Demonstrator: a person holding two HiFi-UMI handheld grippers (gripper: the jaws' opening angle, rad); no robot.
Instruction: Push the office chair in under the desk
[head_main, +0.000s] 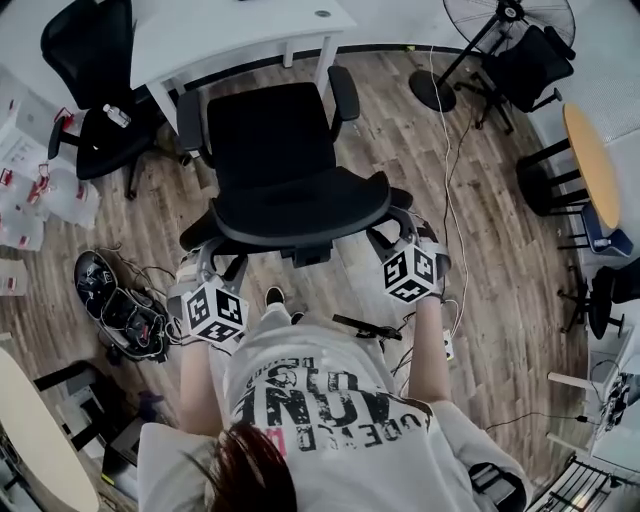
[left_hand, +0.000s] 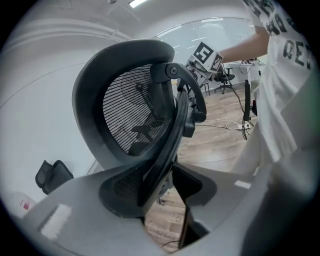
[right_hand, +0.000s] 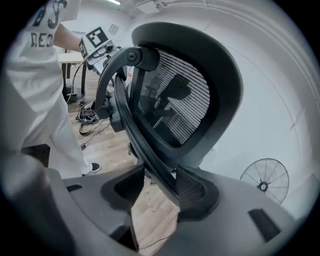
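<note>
The black office chair (head_main: 280, 140) faces the white desk (head_main: 230, 35) at the top of the head view, its seat just short of the desk's edge. Its curved mesh backrest (head_main: 300, 210) is toward me. My left gripper (head_main: 222, 252) is shut on the backrest's left rim, and the black frame bar (left_hand: 165, 150) runs between its jaws at the left gripper (left_hand: 162, 182). My right gripper (head_main: 390, 228) is shut on the right rim, with the frame bar (right_hand: 145, 150) pinched at the right gripper (right_hand: 157, 187).
A second black chair (head_main: 95, 100) stands left of the desk. A floor fan (head_main: 505, 20) and another chair are at the top right, a round wooden table (head_main: 592, 165) at the right. Cables (head_main: 450, 200) run over the wood floor; gear bags (head_main: 120, 305) lie at the left.
</note>
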